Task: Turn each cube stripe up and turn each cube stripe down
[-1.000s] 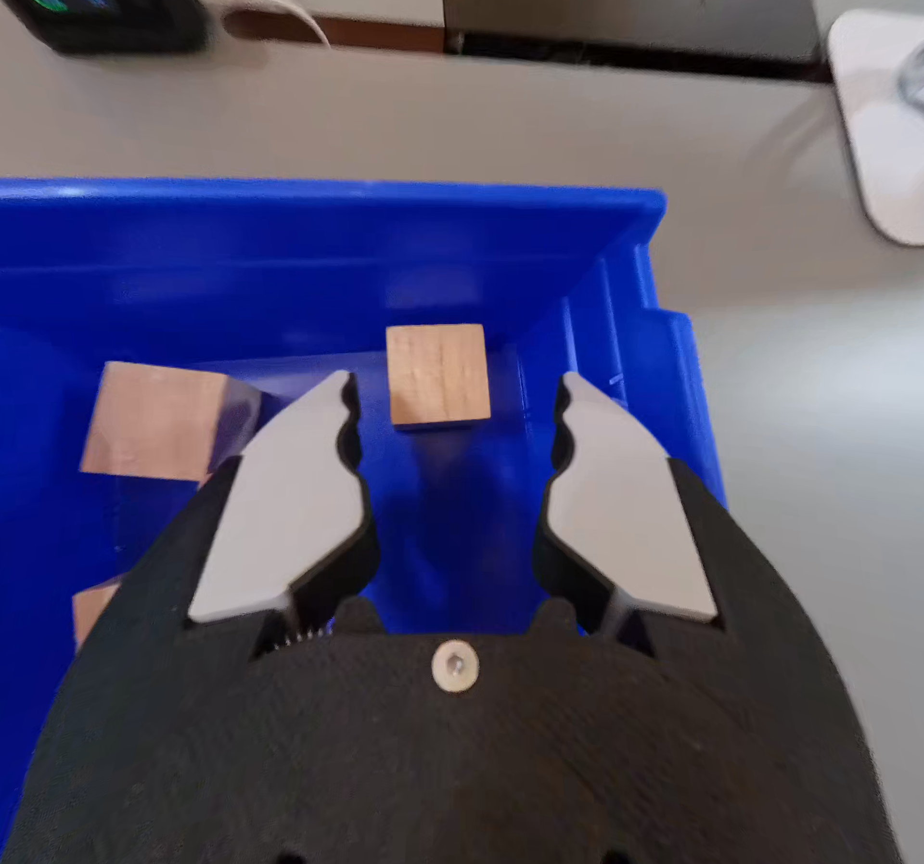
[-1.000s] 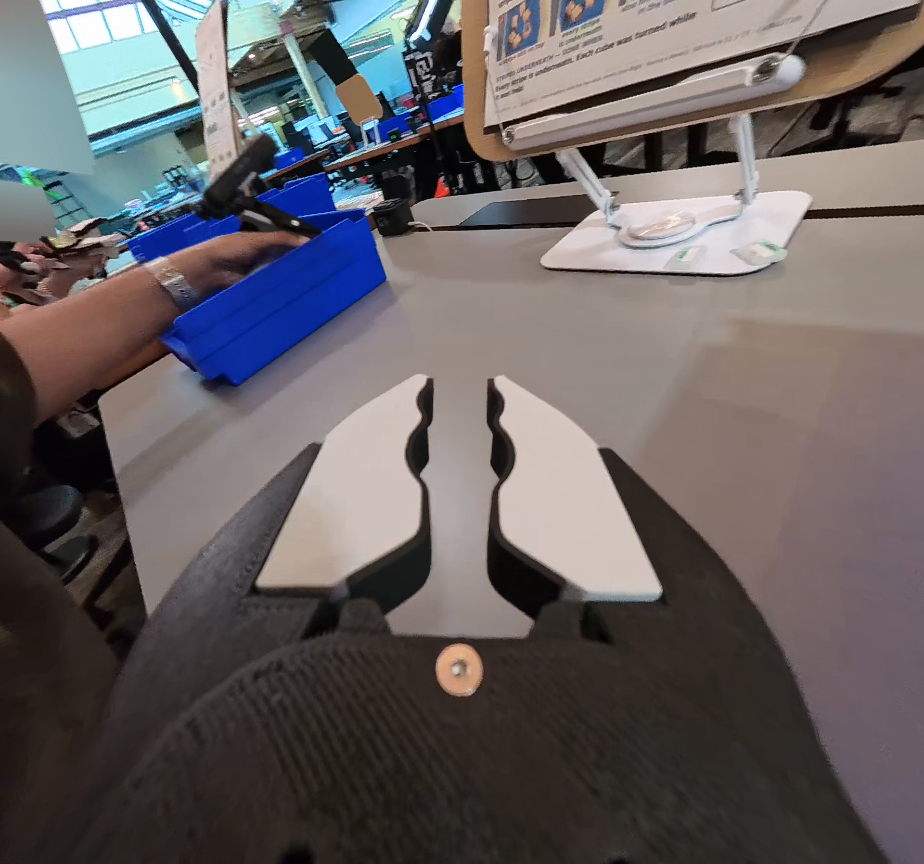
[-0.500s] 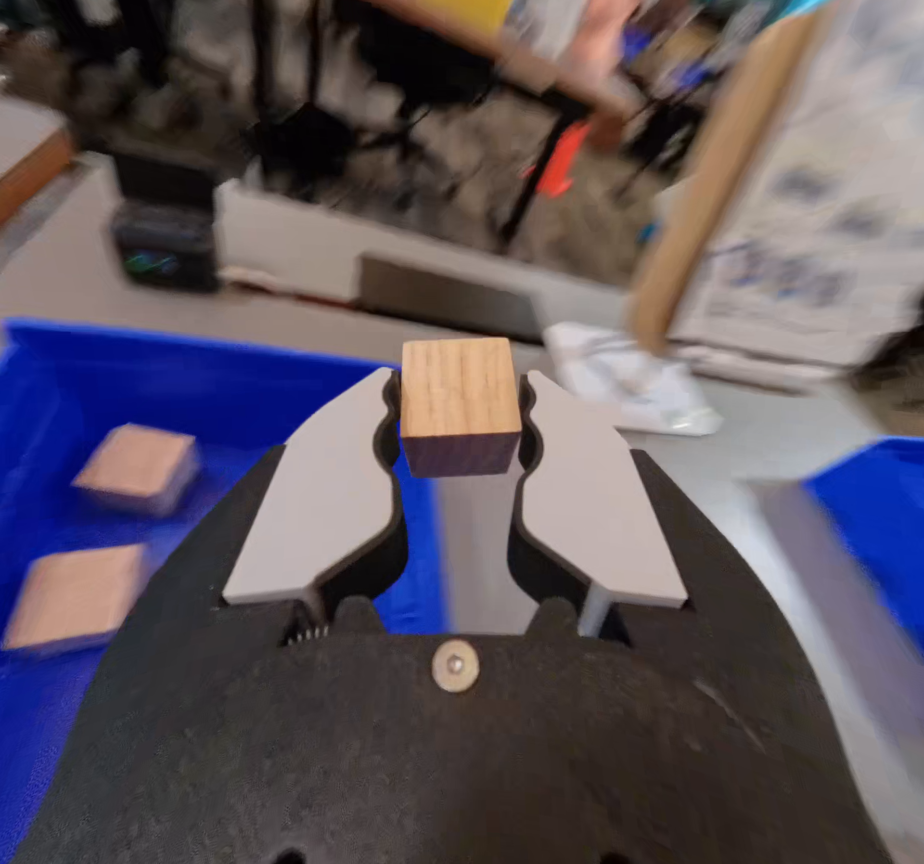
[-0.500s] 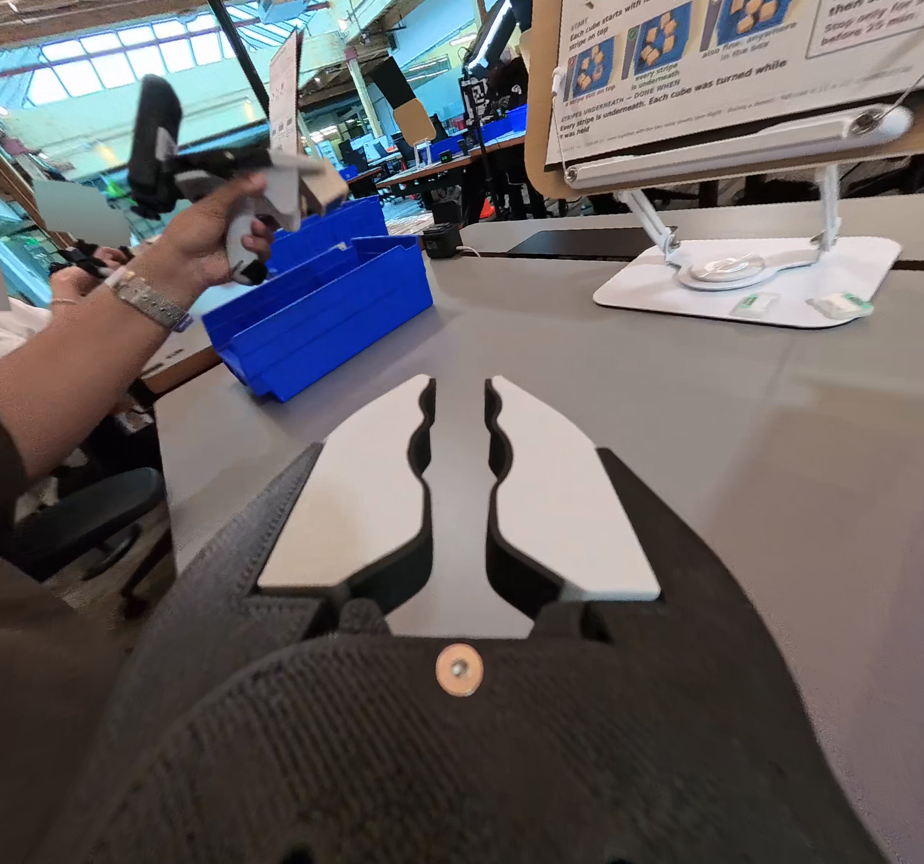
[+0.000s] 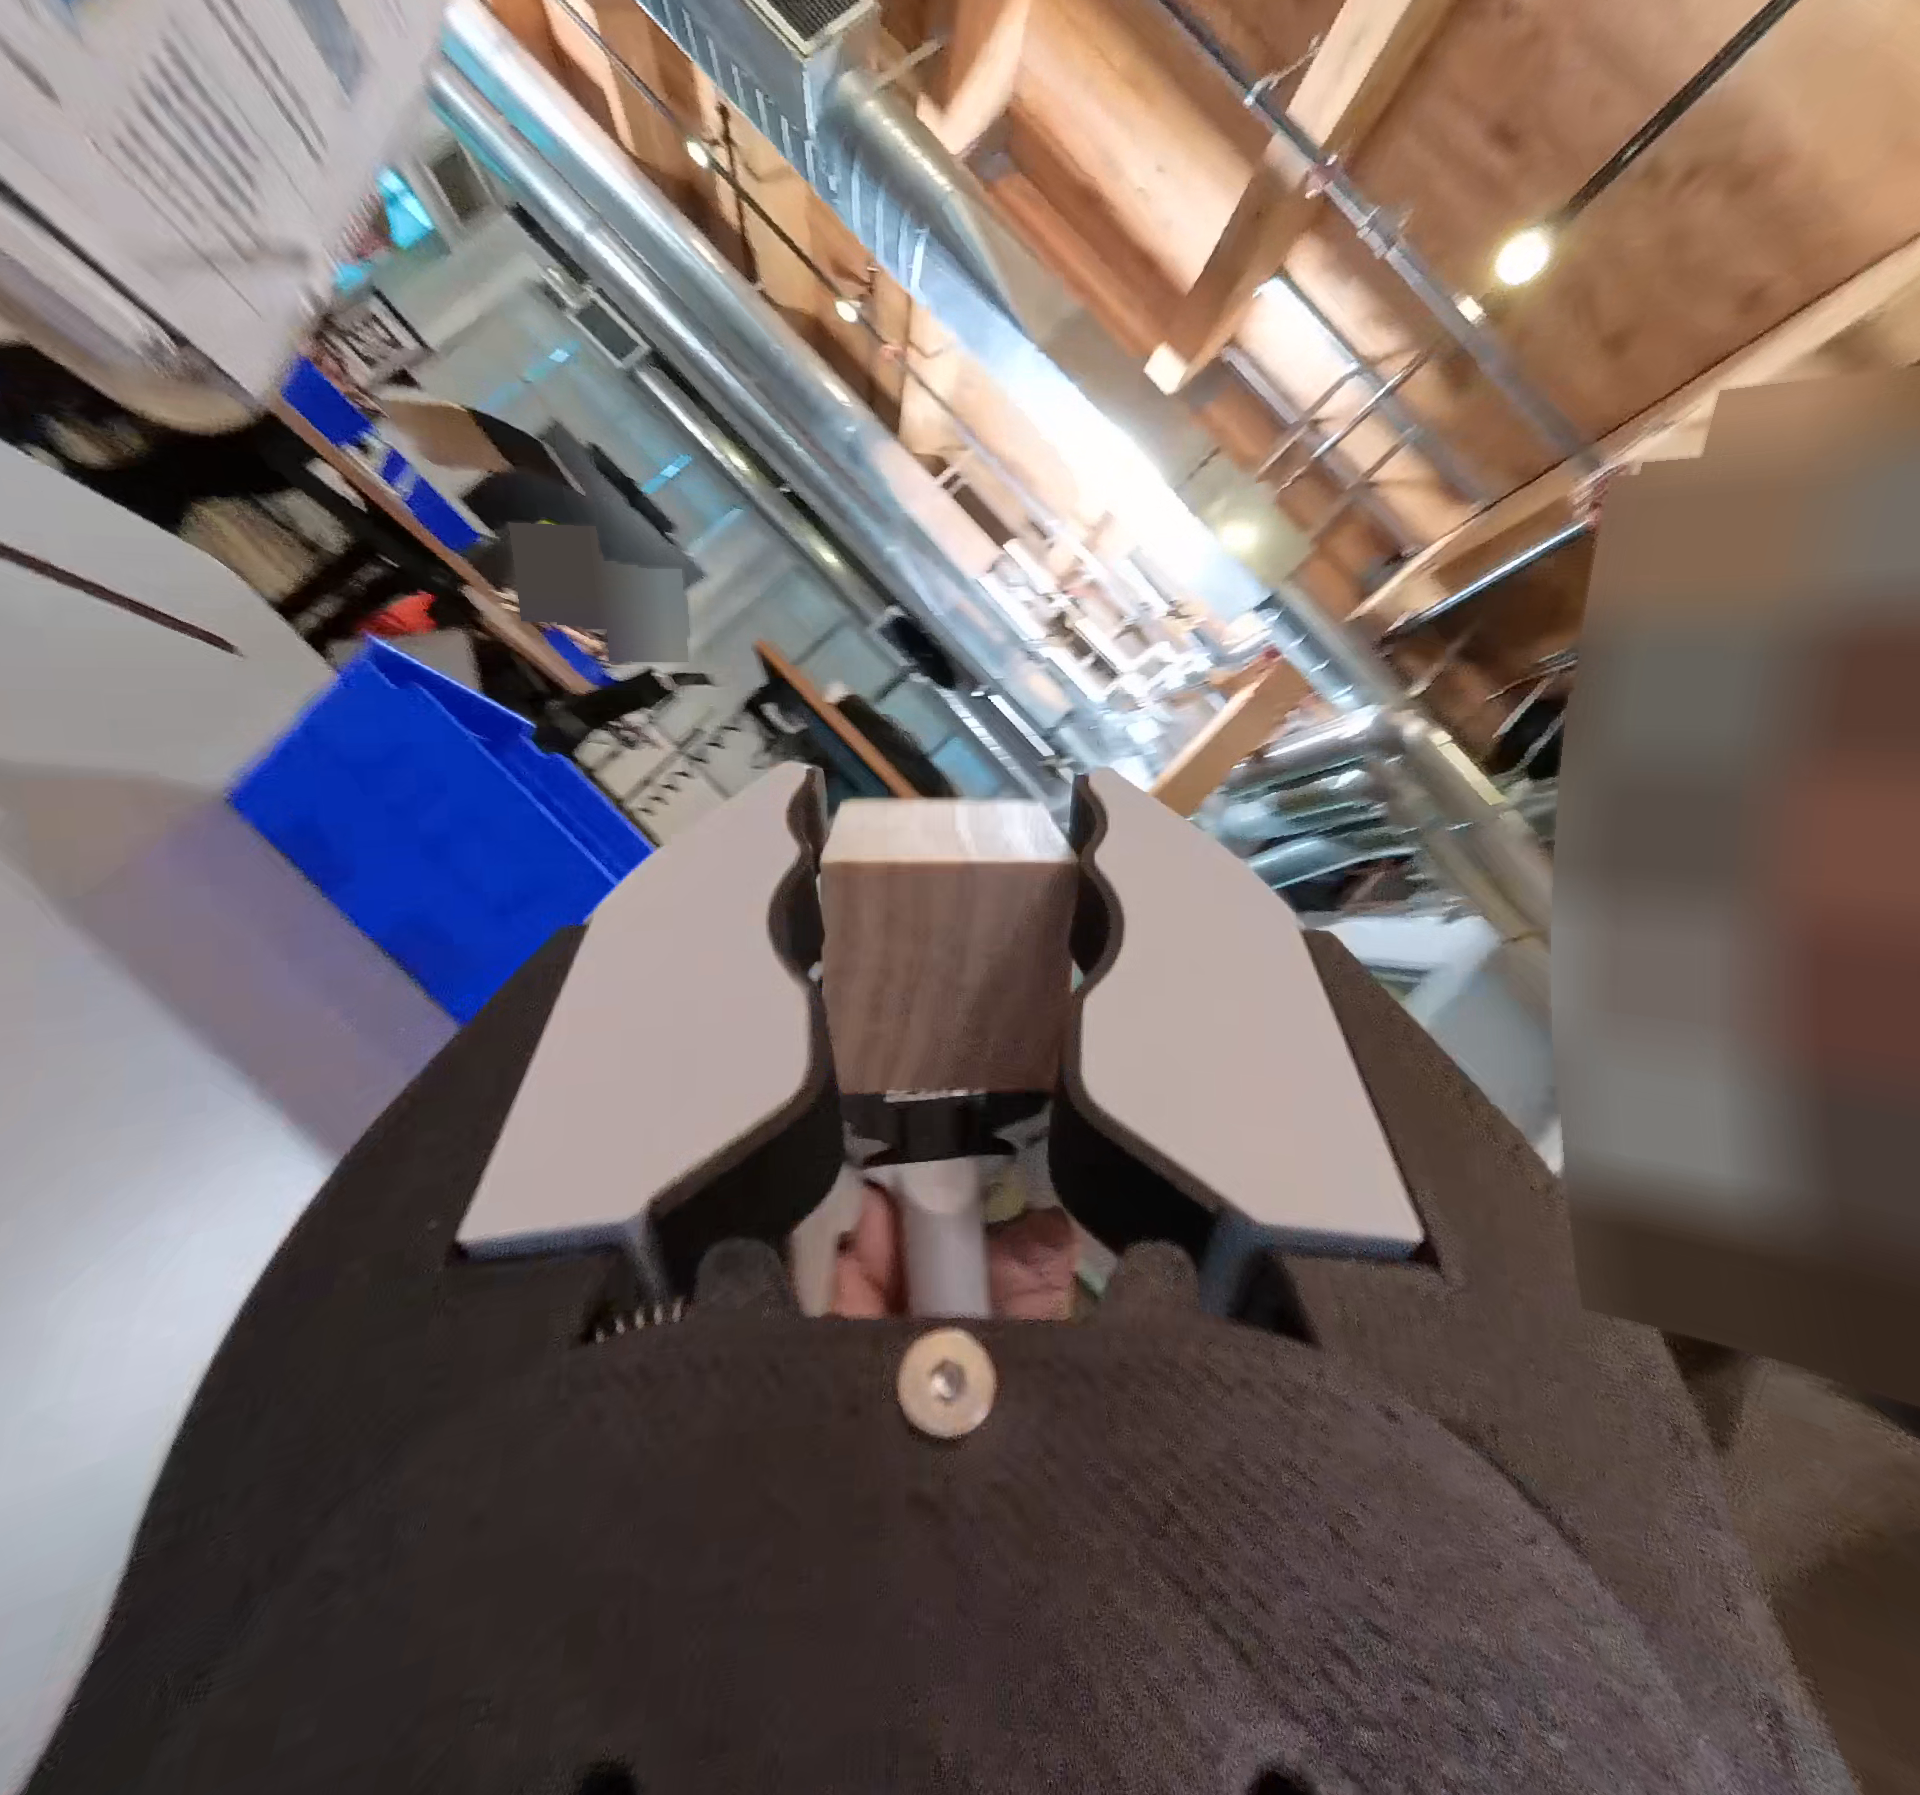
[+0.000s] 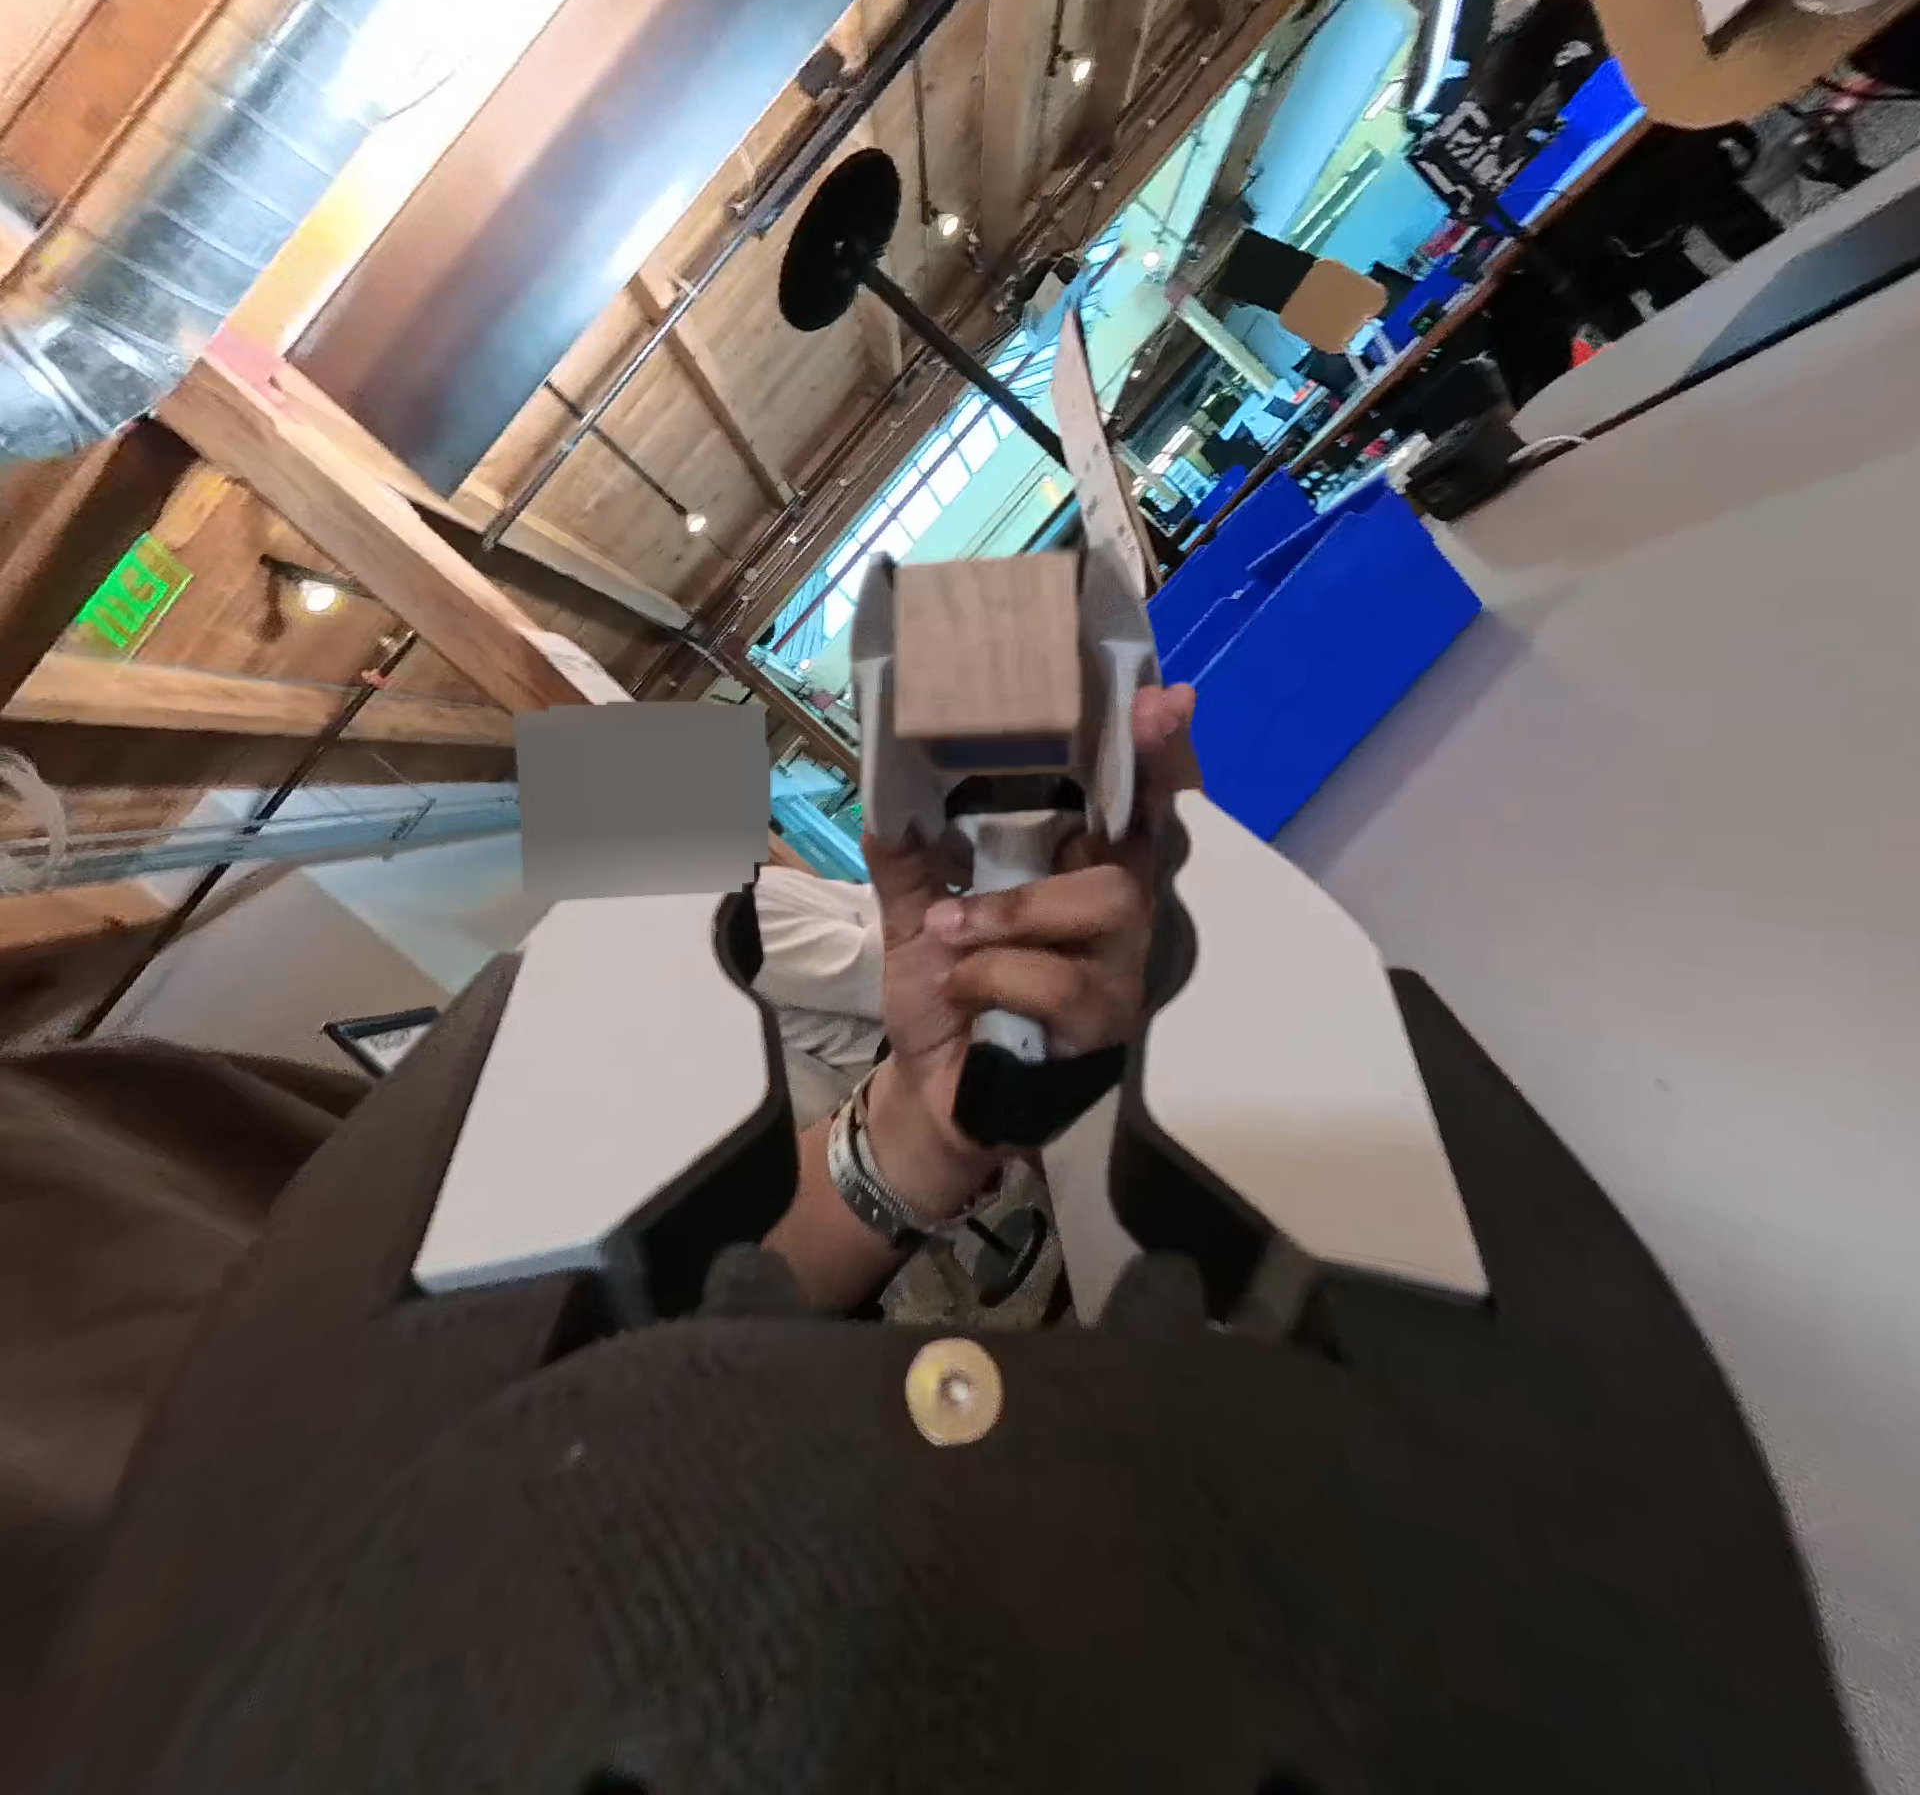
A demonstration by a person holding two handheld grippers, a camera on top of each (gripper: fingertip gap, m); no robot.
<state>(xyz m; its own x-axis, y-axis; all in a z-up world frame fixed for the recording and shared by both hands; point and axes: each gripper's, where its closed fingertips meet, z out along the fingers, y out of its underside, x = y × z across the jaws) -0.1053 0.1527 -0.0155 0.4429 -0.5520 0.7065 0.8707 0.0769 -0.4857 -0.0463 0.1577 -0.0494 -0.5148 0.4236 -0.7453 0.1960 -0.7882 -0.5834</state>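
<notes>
Left claw (image 5: 948, 888): two pale grey fingers on a black body, pinching the small wooden cube (image 5: 948, 956) by its two side faces; claw is tilting up toward the timber ceiling (image 5: 1558, 135).
Cube: being held in the air, clear of the counter; in the left wrist view it is sitting between the fingertips, one plain wood-grain face toward the camera; in the right wrist view (image 6: 985, 649) it is facing that camera with another plain grain face, a thin dark band showing along its lower edge; whether that is the stripe, cannot tell.
Right claw (image 6: 961, 924): fingers are standing spread, nothing between them; it is pointing at the left claw (image 6: 987, 706), the two facing each other, apart.
Left hand (image 6: 1013, 976): is gripping the left claw's handle, a metal watch band (image 6: 873, 1174) on the wrist.
Blue plastic bin: is resting on the light grey counter (image 6: 1662, 862); seen to the right in the right wrist view (image 6: 1320, 644), to the left in the left wrist view (image 5: 416, 810); contents hidden from both.
Board with printed sheets (image 5: 187, 83): blurred, upper left of left wrist view.
</notes>
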